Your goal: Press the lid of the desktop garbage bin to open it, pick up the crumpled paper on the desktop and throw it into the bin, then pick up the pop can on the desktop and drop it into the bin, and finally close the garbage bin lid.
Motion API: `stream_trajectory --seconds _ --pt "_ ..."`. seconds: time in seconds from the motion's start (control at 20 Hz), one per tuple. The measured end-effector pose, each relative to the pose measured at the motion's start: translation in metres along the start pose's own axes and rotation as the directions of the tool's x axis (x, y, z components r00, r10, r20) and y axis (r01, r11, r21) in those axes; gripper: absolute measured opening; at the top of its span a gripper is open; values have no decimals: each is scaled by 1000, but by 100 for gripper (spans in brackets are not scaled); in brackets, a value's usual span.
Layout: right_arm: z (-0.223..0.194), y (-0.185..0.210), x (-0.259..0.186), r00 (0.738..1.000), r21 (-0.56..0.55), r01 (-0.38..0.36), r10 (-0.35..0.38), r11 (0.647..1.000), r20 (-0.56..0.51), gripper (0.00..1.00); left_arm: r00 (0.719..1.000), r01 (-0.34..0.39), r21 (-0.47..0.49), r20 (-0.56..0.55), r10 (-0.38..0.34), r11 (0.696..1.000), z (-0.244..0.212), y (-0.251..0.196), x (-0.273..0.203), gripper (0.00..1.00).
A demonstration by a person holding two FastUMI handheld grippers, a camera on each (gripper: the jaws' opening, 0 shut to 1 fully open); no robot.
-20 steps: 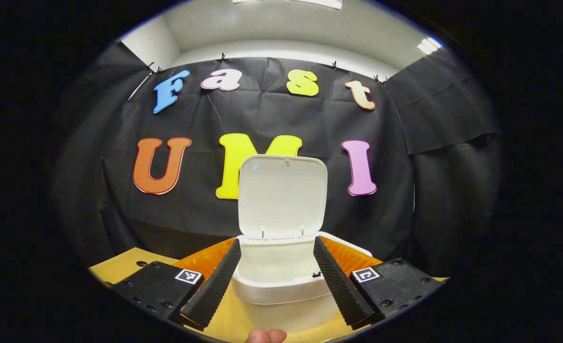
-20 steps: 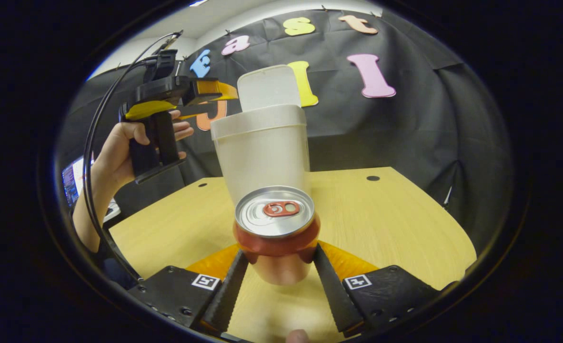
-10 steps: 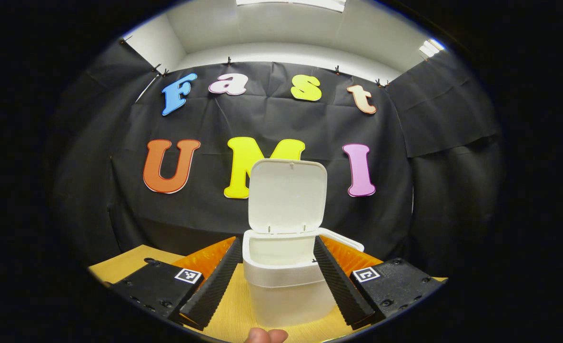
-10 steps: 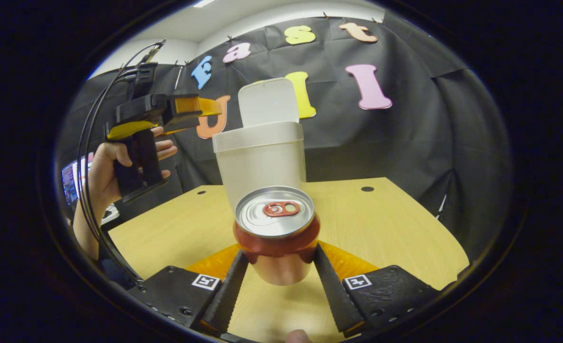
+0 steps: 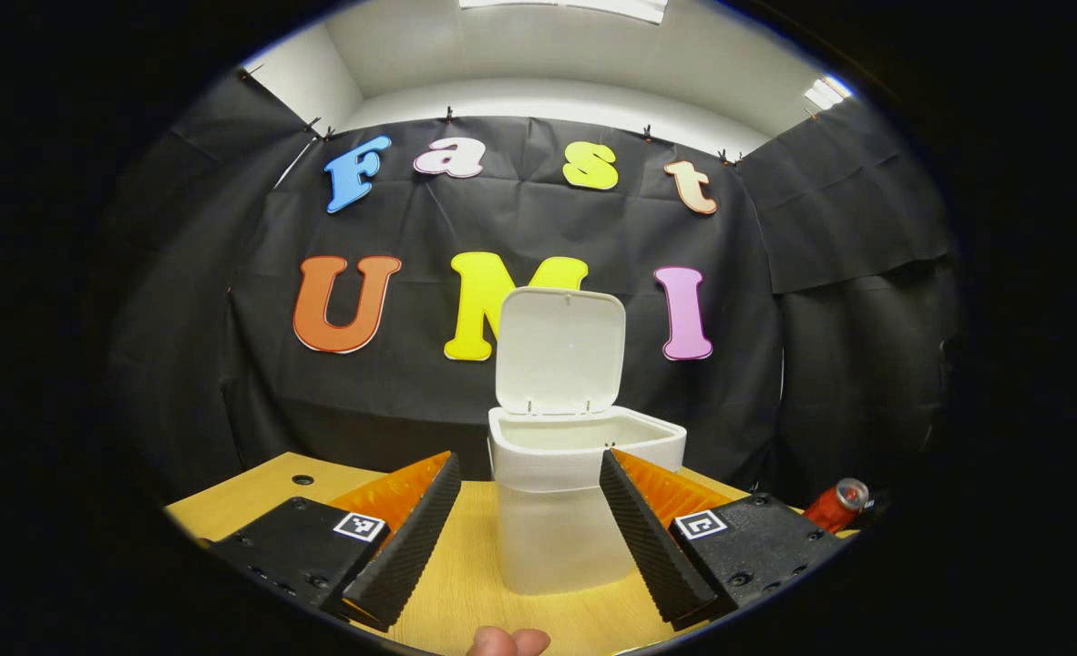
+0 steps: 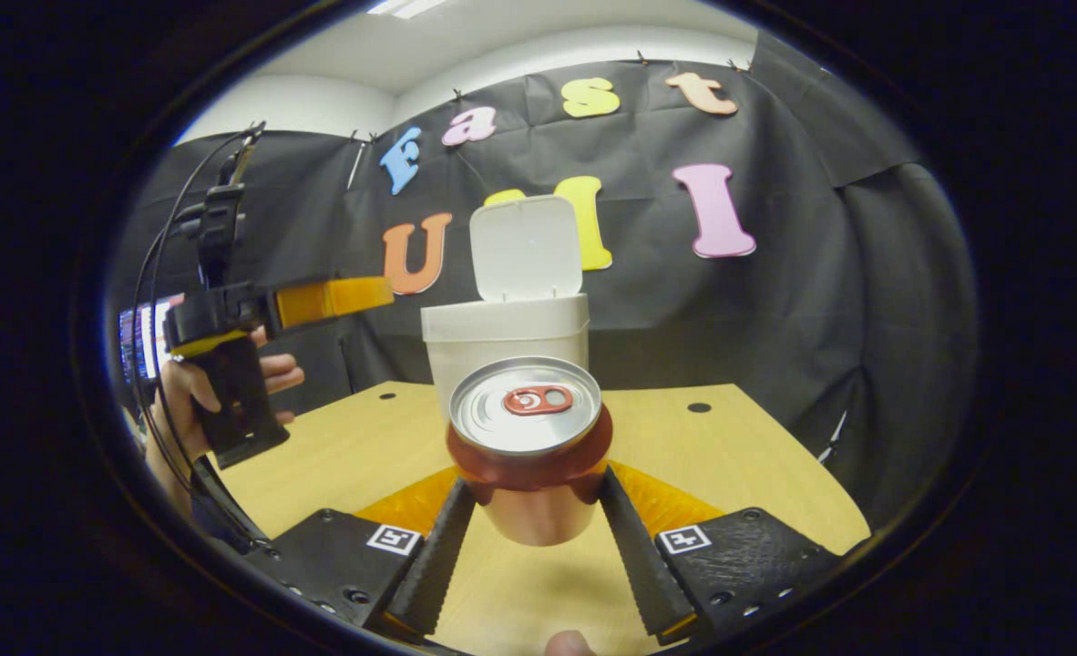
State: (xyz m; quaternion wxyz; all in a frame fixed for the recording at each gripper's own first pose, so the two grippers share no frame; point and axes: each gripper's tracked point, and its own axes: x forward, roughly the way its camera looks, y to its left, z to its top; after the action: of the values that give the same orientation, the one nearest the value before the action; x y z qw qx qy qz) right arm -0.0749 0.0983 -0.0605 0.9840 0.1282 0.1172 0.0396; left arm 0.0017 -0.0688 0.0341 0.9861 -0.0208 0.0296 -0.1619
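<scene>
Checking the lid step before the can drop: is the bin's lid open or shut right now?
Open. The lid stands upright behind the bin's mouth, and the left gripper view shows the bare inner rim. The right gripper view shows the same raised lid.

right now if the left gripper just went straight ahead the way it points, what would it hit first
Most likely the white bin, which stands straight ahead between the open fingers of the left gripper, its lid up. Depth is hard to judge.

Pop can (image 6: 528, 446) before the bin (image 6: 506, 339), on the table (image 6: 739, 456).
</scene>
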Motion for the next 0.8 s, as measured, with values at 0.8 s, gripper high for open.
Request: stream_trajectory --seconds 0.8 --pt "126 58 40 969 -67 -70 84 995 231 79 987 -115 9 -109 116 993 -95 43 -96 100"
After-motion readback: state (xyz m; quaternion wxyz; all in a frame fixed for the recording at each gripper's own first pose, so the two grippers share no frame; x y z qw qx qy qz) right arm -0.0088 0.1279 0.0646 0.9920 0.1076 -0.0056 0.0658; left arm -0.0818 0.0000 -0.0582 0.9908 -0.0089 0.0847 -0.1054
